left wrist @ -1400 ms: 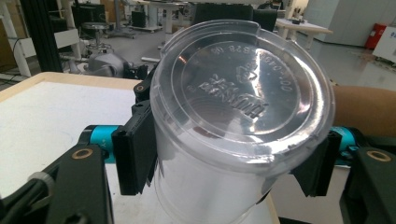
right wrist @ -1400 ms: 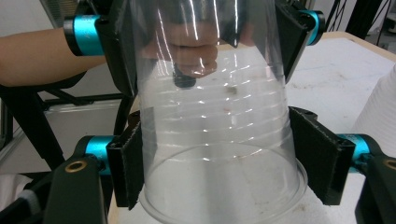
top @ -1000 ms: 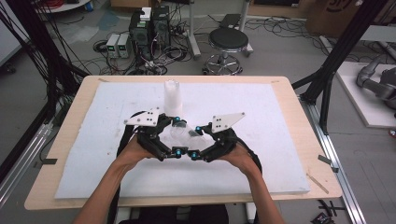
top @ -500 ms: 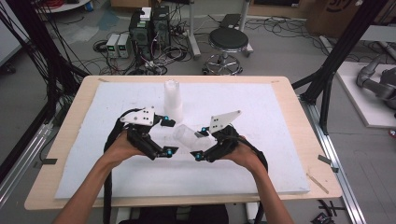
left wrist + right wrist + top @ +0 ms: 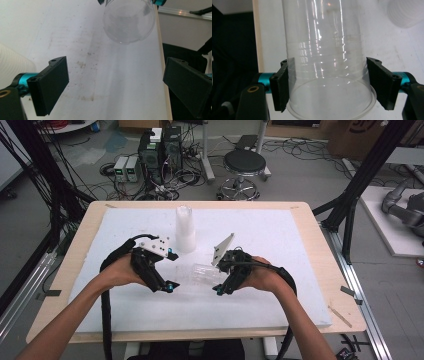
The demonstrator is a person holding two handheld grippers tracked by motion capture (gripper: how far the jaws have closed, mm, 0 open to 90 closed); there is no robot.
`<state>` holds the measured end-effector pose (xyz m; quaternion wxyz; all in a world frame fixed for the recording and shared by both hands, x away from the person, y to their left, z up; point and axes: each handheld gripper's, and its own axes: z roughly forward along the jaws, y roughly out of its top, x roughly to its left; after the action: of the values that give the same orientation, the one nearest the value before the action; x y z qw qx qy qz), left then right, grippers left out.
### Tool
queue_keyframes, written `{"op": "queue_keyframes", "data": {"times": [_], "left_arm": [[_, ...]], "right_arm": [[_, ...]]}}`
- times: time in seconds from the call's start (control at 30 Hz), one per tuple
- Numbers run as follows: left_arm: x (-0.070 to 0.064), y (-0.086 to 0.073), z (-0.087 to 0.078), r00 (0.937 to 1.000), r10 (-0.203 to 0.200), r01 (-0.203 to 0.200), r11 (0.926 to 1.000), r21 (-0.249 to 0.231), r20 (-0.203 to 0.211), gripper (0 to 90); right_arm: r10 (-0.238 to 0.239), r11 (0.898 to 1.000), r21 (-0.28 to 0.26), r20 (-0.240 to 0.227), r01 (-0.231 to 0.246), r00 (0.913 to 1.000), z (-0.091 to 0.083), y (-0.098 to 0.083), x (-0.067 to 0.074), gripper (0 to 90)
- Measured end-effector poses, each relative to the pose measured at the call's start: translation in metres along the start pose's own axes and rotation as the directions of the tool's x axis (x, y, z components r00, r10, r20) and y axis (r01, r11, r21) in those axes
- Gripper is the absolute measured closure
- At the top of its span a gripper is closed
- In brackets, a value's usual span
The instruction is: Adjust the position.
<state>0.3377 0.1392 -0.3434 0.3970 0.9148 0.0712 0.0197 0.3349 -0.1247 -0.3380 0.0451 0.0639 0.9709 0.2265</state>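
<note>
Right gripper (image 5: 218, 279): we see its jaws clamped on the clear plastic cup (image 5: 204, 272) near the rim, one pad on each side of the wall.
Clear cup: lying sideways in that grip just above the white mat (image 5: 280, 250), near the tabletop's middle, its base toward the left gripper (image 5: 169, 270).
Left gripper: we see its jaws spread wide with nothing between them, apart from the cup's base.
White cup stack (image 5: 184, 229): upright toward the tabletop's far edge, beyond both grippers.

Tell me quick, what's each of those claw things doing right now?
Left gripper: open, holding nothing.
Right gripper: shut on the clear plastic cup, jaws pressing its sides near the rim.
</note>
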Motion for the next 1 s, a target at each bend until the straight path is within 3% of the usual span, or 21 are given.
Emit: {"op": "queue_keyframes", "data": {"times": [0.1, 0.23, 0.73, 0.8, 1.0], "left_arm": [[0.001, 0.000, 0.001, 0.9999, 0.011, -0.011, 0.9990, 0.044, 0.009, 6.5], [0.000, 0.001, 0.005, 0.9999, 0.011, -0.011, 0.9981, 0.061, 0.010, 6.5], [0.000, 0.013, 0.029, 0.9990, 0.036, -0.038, 0.9949, 0.094, 0.027, 6.5], [0.000, 0.016, 0.031, 0.9984, 0.042, -0.045, 0.9945, 0.095, 0.038, 12.7], [-0.001, 0.022, 0.040, 0.9974, 0.050, -0.055, 0.9936, 0.099, 0.051, 12.7]], "right_arm": [[-0.017, 0.997, 0.081, -0.012, 0.018, 0.9998, -0.001, 0.008, 0.001, 27.0], [-0.021, 0.992, 0.126, -0.017, 0.023, 0.9996, -0.001, 0.012, 0.002, 27.0], [-0.022, 0.985, 0.171, -0.045, 0.029, 0.9987, 0.005, 0.015, -0.001, 27.0], [-0.020, 0.985, 0.172, -0.047, 0.027, 0.9987, 0.006, 0.016, -0.002, 27.1], [-0.019, 0.984, 0.175, -0.058, 0.029, 0.9981, 0.008, 0.018, -0.002, 27.0]]}}
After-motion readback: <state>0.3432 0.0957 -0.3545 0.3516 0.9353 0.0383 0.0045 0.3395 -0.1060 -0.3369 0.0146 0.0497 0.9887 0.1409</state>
